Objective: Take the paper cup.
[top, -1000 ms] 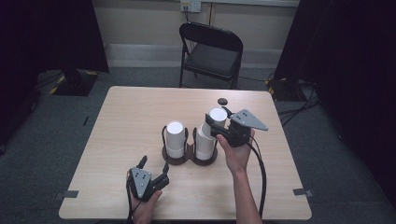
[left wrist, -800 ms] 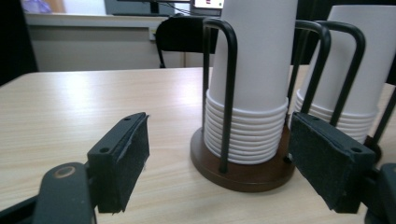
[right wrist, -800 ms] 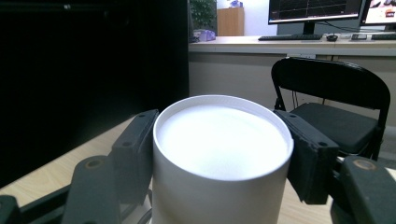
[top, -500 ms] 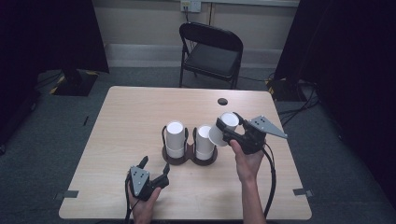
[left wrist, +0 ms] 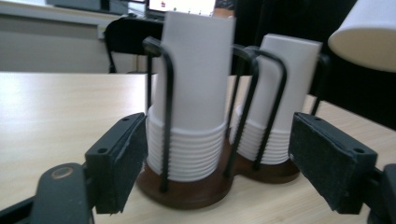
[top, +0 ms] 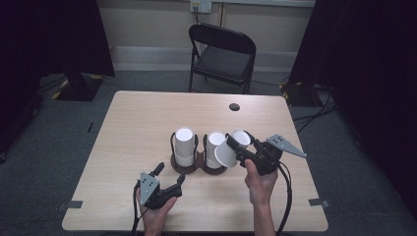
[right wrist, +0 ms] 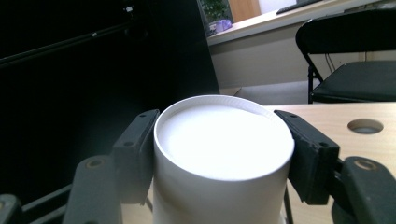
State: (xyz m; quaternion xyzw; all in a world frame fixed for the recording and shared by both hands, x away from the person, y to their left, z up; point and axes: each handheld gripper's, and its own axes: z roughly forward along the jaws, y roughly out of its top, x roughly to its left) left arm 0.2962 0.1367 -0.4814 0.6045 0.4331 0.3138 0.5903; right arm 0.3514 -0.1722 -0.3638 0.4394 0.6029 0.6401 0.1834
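My right gripper [top: 238, 143] is clamped on a single white paper cup [top: 231, 149], held tilted in the air just right of the dark round wire-framed wooden holder [top: 199, 164] and its two white cup stacks [top: 184, 146]. My left gripper [top: 169, 177], jaws spread and holding nothing, rests on the pale wooden table [top: 137, 118] facing the holder.

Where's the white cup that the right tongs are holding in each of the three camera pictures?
High view: the held cup lies tilted, right of centre, clamped in the right tongs, just right of the cup holder.
Left gripper view: the cup is at the top right corner, above and right of the holder.
Right gripper view: the cup sits bottom centre, between the two pads.
Shared landmark: the black chair behind the table.
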